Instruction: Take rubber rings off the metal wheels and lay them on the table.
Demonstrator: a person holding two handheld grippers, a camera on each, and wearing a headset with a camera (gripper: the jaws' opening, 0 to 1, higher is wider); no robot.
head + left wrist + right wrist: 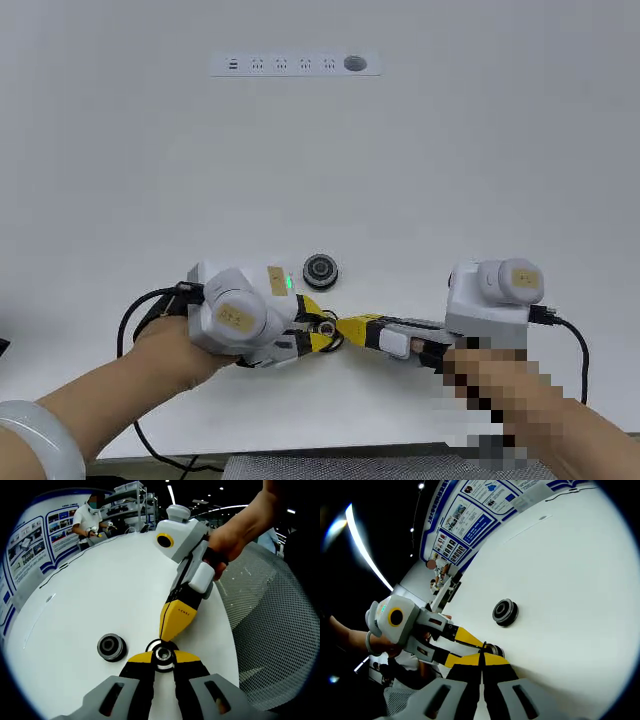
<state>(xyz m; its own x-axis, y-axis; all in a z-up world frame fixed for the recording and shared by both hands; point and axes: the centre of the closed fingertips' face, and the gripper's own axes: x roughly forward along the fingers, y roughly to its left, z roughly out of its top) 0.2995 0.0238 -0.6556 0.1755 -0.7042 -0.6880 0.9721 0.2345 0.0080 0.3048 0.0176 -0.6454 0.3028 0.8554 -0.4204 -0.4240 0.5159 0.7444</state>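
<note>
Pinching the near wheel (163, 654), the left gripper (163, 657) is met by the right gripper (481, 656), pressed together at its rubber ring (154, 649); far wheel (320, 270) untouched.

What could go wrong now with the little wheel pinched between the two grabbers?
1. The left gripper clamps the metal wheel just with its jaw tips. A tug from the right gripper, shut at the wheel's edge, might pop it loose.
2. They work near the front edge of the table, so a dropped wheel could roll off.
3. It might also bump the second wheel lying nearby.
</note>
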